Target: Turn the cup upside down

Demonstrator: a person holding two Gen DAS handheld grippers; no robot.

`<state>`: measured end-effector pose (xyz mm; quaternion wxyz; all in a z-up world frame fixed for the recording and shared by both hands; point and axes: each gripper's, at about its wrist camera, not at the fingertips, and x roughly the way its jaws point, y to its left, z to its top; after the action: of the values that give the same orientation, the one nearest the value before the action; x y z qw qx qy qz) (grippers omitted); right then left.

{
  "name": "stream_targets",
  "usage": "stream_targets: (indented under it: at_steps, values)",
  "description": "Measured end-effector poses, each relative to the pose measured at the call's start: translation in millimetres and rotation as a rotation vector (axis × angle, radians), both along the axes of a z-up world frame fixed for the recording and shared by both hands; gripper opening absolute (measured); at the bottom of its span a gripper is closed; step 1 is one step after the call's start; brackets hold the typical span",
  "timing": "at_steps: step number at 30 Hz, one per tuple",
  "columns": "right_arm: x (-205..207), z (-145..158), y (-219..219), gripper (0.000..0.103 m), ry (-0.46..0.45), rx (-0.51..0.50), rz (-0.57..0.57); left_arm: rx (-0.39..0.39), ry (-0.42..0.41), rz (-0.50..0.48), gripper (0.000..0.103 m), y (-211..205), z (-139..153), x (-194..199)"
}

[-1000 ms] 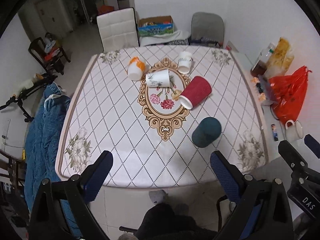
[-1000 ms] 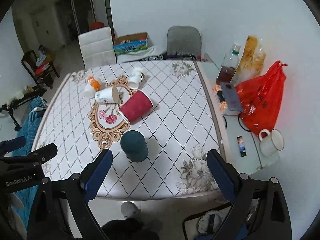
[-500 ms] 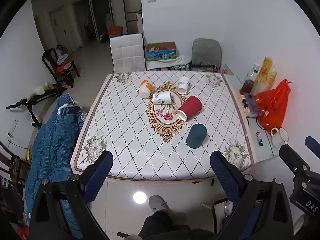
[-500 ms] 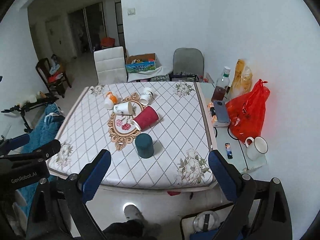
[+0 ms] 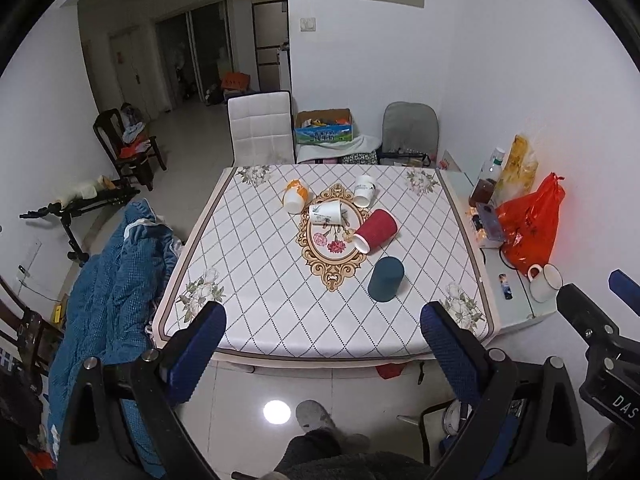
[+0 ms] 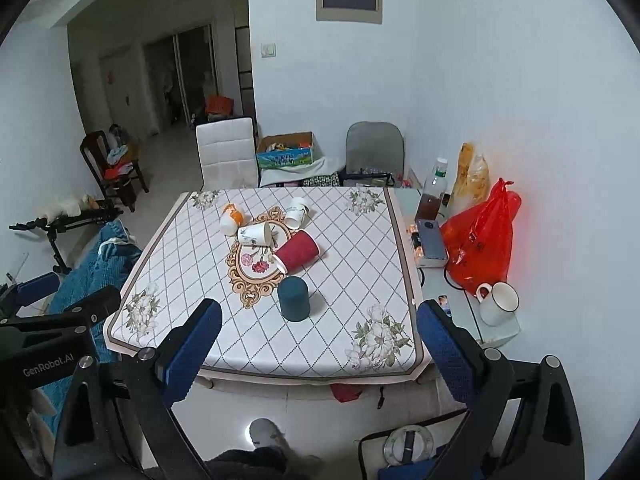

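A dark teal cup (image 5: 385, 284) stands upside down on the table (image 5: 256, 264); it also shows in the right wrist view (image 6: 294, 299). A red cup (image 5: 376, 236) lies on its side behind it. A white printed cup (image 5: 326, 213), an orange-and-white cup (image 5: 295, 195) and another white cup (image 5: 363, 190) also lie on their sides. My left gripper (image 5: 322, 326) and right gripper (image 6: 318, 322) are open and empty, held well back from the table's near edge, above the floor.
A side shelf (image 6: 464, 304) right of the table holds a red plastic bag (image 6: 482, 238), a white mug (image 6: 498, 303), a bottle and bags. A blue blanket (image 5: 108, 292) hangs at the table's left. Chairs (image 5: 260, 128) stand behind the table.
Both grippers have pulled back and up from the table, so the table looks smaller and the floor shows. The cups have not moved.
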<state>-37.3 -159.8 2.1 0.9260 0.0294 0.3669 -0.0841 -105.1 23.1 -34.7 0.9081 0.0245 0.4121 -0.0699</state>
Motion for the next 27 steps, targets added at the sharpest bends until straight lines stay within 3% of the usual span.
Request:
stream_targets:
  at_steps: [27]
  values:
    - [2.4, 2.2, -4.9, 0.102, 0.022, 0.019, 0.021, 0.008, -0.017, 0.023, 0.102, 2.0, 6.8, -16.8]
